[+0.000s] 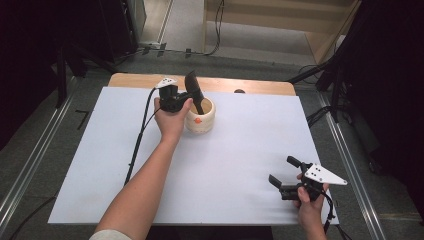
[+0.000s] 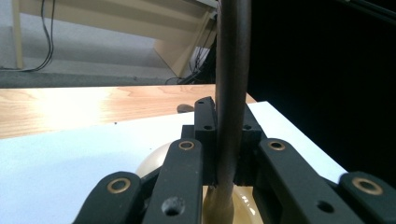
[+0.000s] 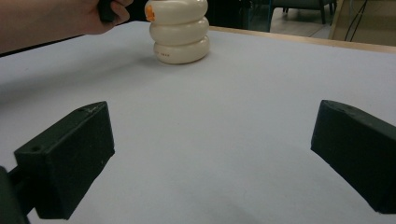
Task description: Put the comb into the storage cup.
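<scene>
Dark and slim, the handle of a black utensil (image 2: 232, 93) runs upright between the jaws of the left gripper (image 2: 229, 140), which are pressed together on it from both sides. In the high view the utensil (image 1: 194, 90) has a broad flat head (image 1: 191, 82) at the top, and its lower end stands inside a cream ribbed pot (image 1: 201, 117) at the far middle of the white table cover (image 1: 240, 150). The pot (image 3: 180, 32) is built of three rounded rings stacked one on another, with an orange mark (image 3: 150, 11) near its rim and a short line of small print on the lowest ring, too small to read.

The left hand (image 1: 171, 117) wraps the gripper's body just left of the pot, forearm reaching across the cover from the near edge, and the left gripper (image 1: 186, 97) lies level, pointing right at the handle above the pot's mouth. The cable (image 1: 140, 135) trails back beside the forearm.

The right gripper (image 1: 285, 175) sits well apart at the near right corner, held low in the right hand (image 1: 310, 200), pointing left, its jaws spread wide with only bare cover between them. Beyond the cover a strip of wooden tabletop (image 1: 250, 86) shows.
</scene>
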A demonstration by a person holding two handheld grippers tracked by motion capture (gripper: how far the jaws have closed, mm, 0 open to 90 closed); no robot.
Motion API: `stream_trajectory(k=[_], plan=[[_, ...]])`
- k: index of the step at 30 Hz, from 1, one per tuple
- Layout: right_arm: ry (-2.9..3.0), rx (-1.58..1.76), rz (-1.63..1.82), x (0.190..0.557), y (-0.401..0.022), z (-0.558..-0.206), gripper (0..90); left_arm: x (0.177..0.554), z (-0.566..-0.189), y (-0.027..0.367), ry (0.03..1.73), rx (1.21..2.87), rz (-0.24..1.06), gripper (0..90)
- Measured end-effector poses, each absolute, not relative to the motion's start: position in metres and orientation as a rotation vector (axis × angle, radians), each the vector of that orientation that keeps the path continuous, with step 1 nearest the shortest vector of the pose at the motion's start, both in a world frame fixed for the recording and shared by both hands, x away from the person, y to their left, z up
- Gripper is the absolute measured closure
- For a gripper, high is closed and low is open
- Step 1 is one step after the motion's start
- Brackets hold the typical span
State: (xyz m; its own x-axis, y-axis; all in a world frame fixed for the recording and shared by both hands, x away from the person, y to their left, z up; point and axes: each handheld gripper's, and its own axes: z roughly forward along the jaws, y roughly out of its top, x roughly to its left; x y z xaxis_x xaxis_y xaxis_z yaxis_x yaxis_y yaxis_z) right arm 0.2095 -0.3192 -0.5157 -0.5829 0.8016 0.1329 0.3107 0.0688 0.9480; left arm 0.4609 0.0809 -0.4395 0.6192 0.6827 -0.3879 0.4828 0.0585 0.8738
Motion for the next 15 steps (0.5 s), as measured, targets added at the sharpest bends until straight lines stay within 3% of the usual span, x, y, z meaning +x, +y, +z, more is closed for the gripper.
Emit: stream_trajectory(k=[8, 15], plan=[[1.926, 1.101, 1.530, 0.2097, -0.3192, -0.5157, 0.0, 0.4599, -0.4423, 0.0834, 1.022, 1.617, 0.252, 73.9], [1.924, 1.101, 1.531, 0.2099, -0.3191, -0.5158, 0.0, 0.4582, -0.4407, 0.0844, 1.015, 1.639, 0.295, 44.7]])
